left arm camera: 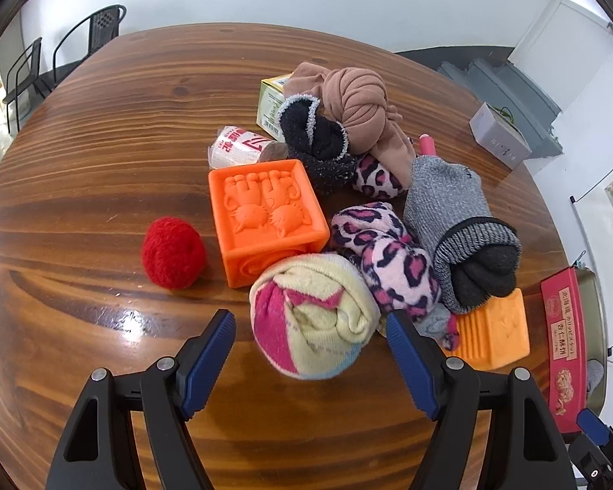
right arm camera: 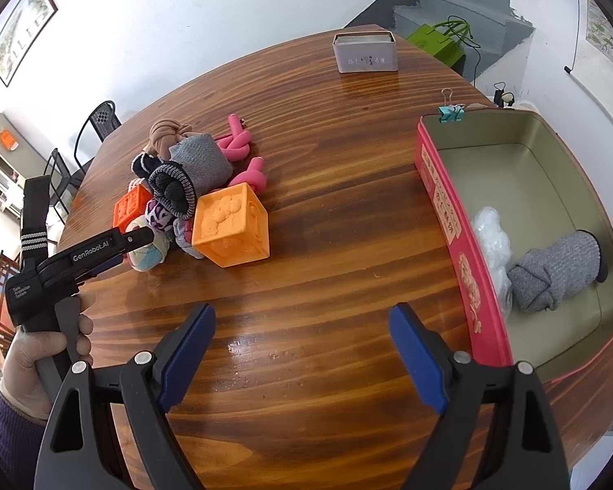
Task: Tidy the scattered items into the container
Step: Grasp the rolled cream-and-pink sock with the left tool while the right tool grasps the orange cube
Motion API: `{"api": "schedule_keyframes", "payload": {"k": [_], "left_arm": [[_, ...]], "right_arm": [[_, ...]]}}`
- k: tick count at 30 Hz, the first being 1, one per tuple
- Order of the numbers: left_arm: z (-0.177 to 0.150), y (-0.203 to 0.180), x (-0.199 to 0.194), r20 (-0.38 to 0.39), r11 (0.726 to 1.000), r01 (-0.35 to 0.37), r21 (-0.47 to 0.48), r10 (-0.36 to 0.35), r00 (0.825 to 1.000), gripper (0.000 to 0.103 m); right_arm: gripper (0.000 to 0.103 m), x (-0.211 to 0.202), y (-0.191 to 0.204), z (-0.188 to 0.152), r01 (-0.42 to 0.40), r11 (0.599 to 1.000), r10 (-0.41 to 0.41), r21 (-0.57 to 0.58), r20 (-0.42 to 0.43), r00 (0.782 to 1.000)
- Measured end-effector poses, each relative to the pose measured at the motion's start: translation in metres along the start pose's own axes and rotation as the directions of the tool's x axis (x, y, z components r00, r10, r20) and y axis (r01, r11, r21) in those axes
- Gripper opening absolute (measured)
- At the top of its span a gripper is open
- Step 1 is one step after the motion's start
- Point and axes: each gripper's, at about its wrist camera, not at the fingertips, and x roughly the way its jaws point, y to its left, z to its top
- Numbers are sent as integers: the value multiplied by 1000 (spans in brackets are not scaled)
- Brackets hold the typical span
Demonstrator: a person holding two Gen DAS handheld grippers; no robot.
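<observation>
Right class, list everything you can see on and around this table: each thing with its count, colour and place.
Rolled sock bundles: several, mixed colours; heaped mid-table, the yellow-pink one nearest the left hand-held gripper.
Pom-pom: one, red; alone, left of the heap.
Toy blocks: two, orange; either side of the heap.
Knotted tubes: two, pink; behind the heap.
Tin container: one, red; table's right edge, holding a grey sock and white plastic.
Binder clip: one, teal; on the tin's far corner.
Small tin: one, pale grey; far edge.
Table: one, brown wood.
Chairs: two, black; beyond the table.
Left hand-held gripper: open, at the yellow-pink sock.
Right hand-held gripper: open, over bare table.
</observation>
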Motion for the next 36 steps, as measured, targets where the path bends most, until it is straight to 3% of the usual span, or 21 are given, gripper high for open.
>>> {"api": "schedule_keyframes", "payload": {"k": [8, 16, 19, 20, 21, 28, 33, 36], "left_arm": [[6, 2, 23, -29, 1000, 14, 15, -14, 999, 78], [7, -1, 26, -4, 997, 4, 73, -4, 1000, 79], [7, 0, 29, -8, 997, -37, 69, 38, 999, 92], [7, 1, 31, -23, 996, -68, 61, 69, 997, 103], [6, 3, 33, -25, 993, -106, 57, 107, 994, 103], [1, -1, 35, -12, 978, -158, 133, 161, 987, 103], [-6, -2, 31, 41, 977, -166, 132, 161, 986, 103], [-8, 0, 28, 15, 978, -168, 124, 167, 986, 103]], "right_arm": [[90, 10, 9, 4, 13, 1000, -13, 11, -10, 1000], [89, 26, 23, 12, 2, 1000, -2, -3, -16, 1000], [89, 32, 29, 18, -9, 1000, 9, -5, -14, 1000], [89, 33, 31, 20, -15, 1000, 15, -6, -12, 1000], [89, 34, 34, 23, -21, 1000, 20, -10, -7, 1000], [89, 38, 44, 29, -39, 999, 39, -29, -2, 999], [89, 43, 41, 28, -45, 999, 45, -21, -18, 999], [89, 43, 40, 28, -48, 999, 47, -23, -18, 999]]}}
